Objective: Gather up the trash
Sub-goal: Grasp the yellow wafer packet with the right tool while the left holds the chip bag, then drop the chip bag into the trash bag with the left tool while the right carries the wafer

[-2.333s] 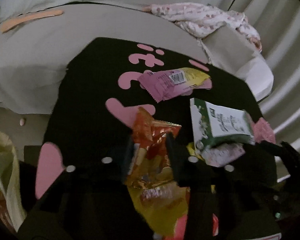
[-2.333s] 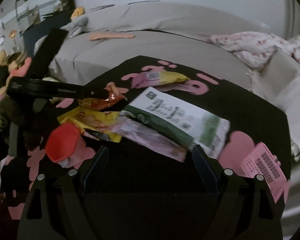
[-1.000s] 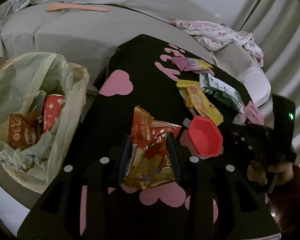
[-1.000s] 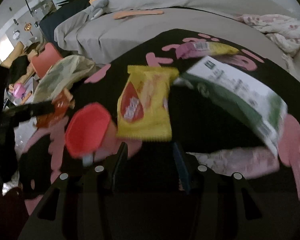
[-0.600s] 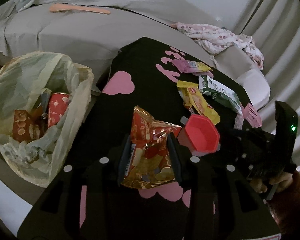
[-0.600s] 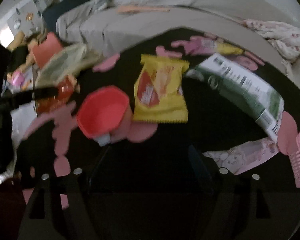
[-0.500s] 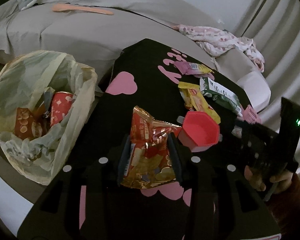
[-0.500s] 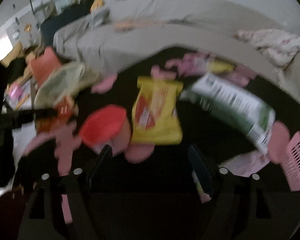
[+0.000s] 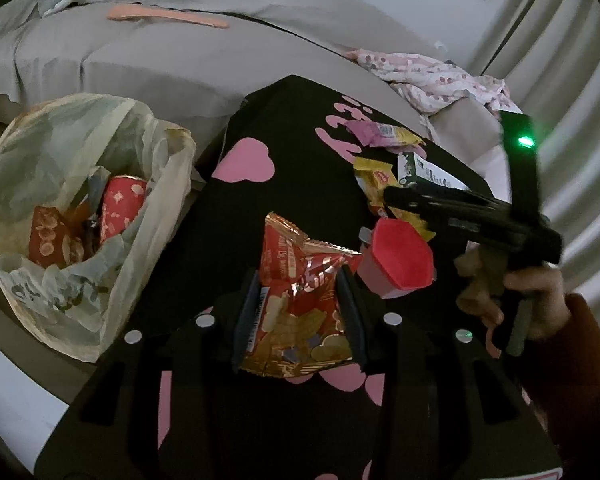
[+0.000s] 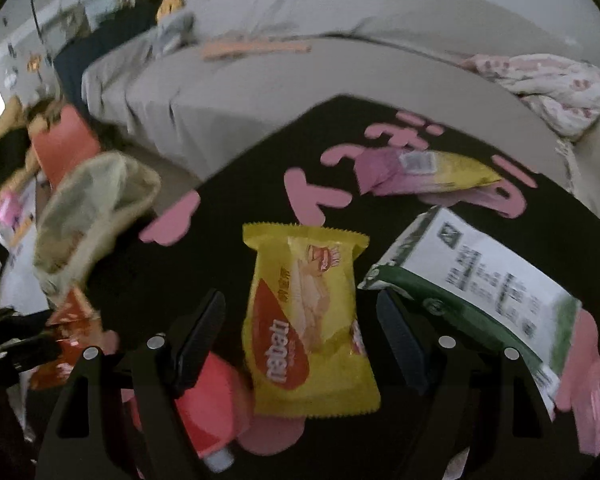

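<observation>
A crinkled red foil snack packet sits clamped between the left gripper pads. The yellow plastic biscuit wrapper lies untouched between the right gripper's wide-spread jaws, on the black pink-patterned table.

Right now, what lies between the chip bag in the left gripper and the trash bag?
Only bare black tablecloth with a pink heart print; the left wrist view shows nothing else between the chip bag and the trash bag.

Crinkled red-orange snack packet clamped upright, above black cloth. Yellow biscuit wrapper flat, lengthwise; red cup just beside, tipped. Green-white pack and pink-yellow wrapper lying beyond.
</observation>
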`<state>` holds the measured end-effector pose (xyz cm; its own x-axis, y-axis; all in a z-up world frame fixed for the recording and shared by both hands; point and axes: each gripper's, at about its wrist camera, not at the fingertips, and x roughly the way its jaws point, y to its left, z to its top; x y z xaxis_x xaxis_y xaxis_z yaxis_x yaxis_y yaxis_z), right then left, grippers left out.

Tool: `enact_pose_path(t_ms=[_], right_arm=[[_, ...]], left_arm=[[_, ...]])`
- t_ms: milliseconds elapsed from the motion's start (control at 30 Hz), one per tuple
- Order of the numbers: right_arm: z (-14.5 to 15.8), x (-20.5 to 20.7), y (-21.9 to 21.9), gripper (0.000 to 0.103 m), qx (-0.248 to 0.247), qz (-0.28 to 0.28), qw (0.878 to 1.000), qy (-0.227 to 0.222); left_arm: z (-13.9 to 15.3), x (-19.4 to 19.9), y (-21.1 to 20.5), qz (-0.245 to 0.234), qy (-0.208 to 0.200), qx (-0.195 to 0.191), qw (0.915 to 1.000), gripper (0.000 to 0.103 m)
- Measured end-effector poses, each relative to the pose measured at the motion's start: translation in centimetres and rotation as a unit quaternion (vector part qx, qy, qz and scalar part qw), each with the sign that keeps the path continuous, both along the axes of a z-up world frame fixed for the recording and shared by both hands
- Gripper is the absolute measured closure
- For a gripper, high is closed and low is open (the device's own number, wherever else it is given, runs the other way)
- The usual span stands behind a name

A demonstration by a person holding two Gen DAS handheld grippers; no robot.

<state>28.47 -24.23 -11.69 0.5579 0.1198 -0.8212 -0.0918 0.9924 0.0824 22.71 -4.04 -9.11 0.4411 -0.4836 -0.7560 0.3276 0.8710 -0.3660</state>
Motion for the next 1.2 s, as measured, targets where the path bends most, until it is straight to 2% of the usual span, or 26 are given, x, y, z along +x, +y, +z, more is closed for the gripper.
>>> enact_pose_path(t_ms=[100, 167, 200, 233, 367, 600, 1033, 1200], right_arm=[[-1.3, 0.9, 0.1, 0.029, -0.017, -0.004, 1.000, 0.024], [-1.7, 1.0, -0.1, 0.045, -0.005, -0.008, 1.000, 0.030], [-1.6, 0.8, -0.3, 0.048, -0.003, -0.011, 1.000, 0.027], [-1.6, 0.6, -0.4, 0.055, 0.004, -0.011, 1.000, 0.029], [-0.9, -0.9, -1.2, 0.064, 0.014, -0.018, 0.999, 0.024], [0.8, -5.2, -3.2, 0.066, 0.035, -0.030, 0.999, 0.008], [4.0, -15.1, -6.8, 0.066, 0.011, -0.083, 0.996, -0.034], [4.7, -17.3, -8.0, 0.066, 0.032, -0.105, 0.993, -0.049]], left_arm=[[-0.2, -0.2, -0.2, -0.005, 0.004, -0.002, 1.0000, 0.065], [-0.3, -0.2, -0.2, -0.006, 0.006, -0.002, 1.0000, 0.065], [-0.3, -0.3, -0.3, -0.007, 0.007, -0.003, 0.9999, 0.065], [-0.4, -0.3, -0.3, -0.007, 0.008, -0.004, 0.9999, 0.065], [-0.5, -0.3, -0.6, -0.010, 0.011, -0.002, 0.9999, 0.065], [-0.2, -1.0, -1.5, -0.023, 0.008, -0.002, 0.9997, 0.065], [0.8, -2.4, -3.2, -0.048, 0.000, -0.003, 0.9988, 0.065], [1.7, -3.3, -3.7, -0.058, -0.011, 0.000, 0.9983, 0.065]])
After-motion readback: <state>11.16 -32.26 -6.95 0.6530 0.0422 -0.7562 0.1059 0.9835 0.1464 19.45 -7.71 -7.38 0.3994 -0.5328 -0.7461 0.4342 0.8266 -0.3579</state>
